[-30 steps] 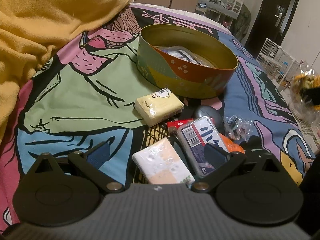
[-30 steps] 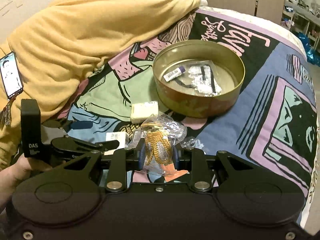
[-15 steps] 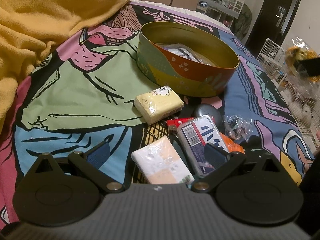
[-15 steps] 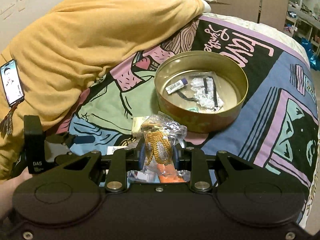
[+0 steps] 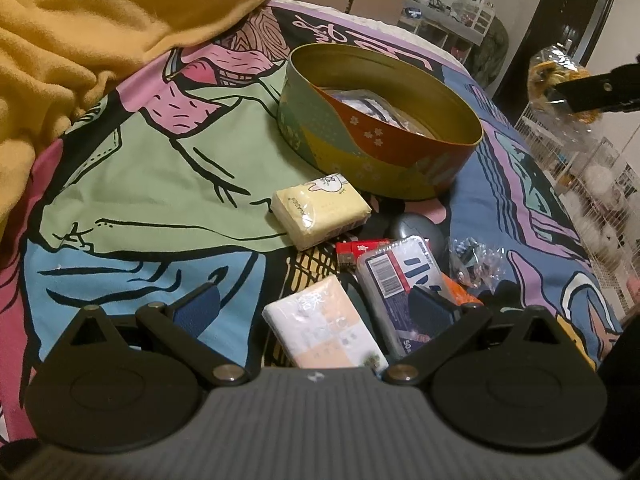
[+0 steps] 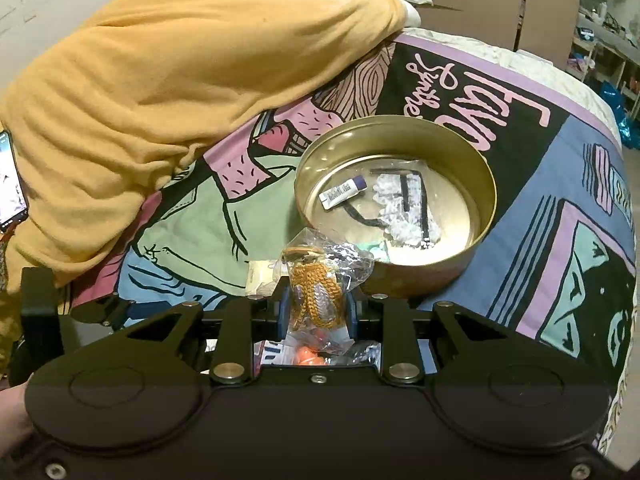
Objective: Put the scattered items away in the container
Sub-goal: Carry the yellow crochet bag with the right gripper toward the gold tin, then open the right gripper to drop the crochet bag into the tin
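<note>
A round gold-lined tin (image 6: 486, 200) (image 5: 384, 152) stands on the printed bedspread, holding a small white tube and a clear bag of white and black bits. My right gripper (image 6: 316, 308) is shut on a clear bag with an orange crocheted item (image 6: 318, 292), held in the air just short of the tin's near rim; the bagged crochet (image 5: 560, 80) also shows at the right of the left wrist view. My left gripper (image 5: 316, 304) stands open low over the scattered items: a yellow tissue pack (image 5: 320, 210), a white-and-peach tissue pack (image 5: 324, 324), a barcoded plastic case (image 5: 400, 280), a red item (image 5: 360, 248).
A yellow blanket (image 6: 180, 92) is heaped at the left and back of the bed. A grey rounded object (image 5: 416, 232) and a crumpled clear bag (image 5: 476, 260) lie near the case. A phone (image 6: 10, 184) sits at the far left edge. White wire cages (image 5: 592, 184) stand beyond the bed.
My right gripper has carried the bagged crochet up and forward toward the tin, which now looks nearer. In the left wrist view the bag has risen at the right. The left gripper has stayed put.
</note>
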A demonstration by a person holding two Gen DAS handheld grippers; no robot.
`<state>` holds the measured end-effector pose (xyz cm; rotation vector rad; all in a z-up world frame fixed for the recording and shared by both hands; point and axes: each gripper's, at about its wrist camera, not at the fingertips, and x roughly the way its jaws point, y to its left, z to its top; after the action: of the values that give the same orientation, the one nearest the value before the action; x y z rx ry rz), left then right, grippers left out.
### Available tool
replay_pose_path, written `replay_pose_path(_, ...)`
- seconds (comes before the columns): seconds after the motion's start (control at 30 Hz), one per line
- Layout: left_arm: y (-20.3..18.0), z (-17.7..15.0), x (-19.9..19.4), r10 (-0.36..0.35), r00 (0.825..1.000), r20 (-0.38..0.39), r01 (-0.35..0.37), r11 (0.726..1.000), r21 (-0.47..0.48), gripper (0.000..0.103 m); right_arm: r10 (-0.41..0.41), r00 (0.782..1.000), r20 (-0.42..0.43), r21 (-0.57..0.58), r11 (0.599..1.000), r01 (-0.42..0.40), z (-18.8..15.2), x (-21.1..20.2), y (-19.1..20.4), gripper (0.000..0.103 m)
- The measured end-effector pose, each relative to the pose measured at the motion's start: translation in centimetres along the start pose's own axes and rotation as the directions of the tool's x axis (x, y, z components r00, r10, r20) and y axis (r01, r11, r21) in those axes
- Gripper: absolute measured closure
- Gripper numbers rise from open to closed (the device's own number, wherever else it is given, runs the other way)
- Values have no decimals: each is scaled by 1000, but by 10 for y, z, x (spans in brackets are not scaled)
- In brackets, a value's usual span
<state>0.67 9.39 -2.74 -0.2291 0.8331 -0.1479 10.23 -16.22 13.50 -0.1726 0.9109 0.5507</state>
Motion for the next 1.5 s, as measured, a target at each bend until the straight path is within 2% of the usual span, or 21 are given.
replay_pose_path(0.5,5,0,2,-41,999,8,41,999,-34,0,-42,999,-7,2,999,42,42,29,-11,78)
replay_pose_path(0.8,5,-1,3,-35,999,9,35,998,-45,0,-64,998,-13,24,998,64,59,45,-21,78)
replay_pose_path(1.2,11,-1,-3,-57,997,48,61,995,-78,0,-88,996,-3,57,994,88,89,66,-26,78)
replay_pose_path(1.3,12,0,-3,-62,997,53,66,994,-87,0,-101,995,0,75,992,101,97,74,-31,75)
replay_pose_path(1.33,12,0,-3,-59,997,53,64,994,-87,0,-104,995,4,94,990,104,99,76,-34,66)
replay_pose_path(1.37,12,0,-3,-57,997,52,62,994,-88,0,-106,994,8,112,988,104,100,77,-37,39)
replay_pose_path(1.4,12,0,-3,-58,997,51,62,994,-88,0,-114,993,14,136,984,111,101,77,-41,24)
replay_pose_path(1.43,12,0,-3,-58,997,53,62,994,-88,0,-128,991,34,167,978,121,99,75,-44,2)
replay_pose_path(1.5,12,-1,-4,-57,997,55,62,994,-89,0,-123,988,96,203,974,101,90,65,-50,0)
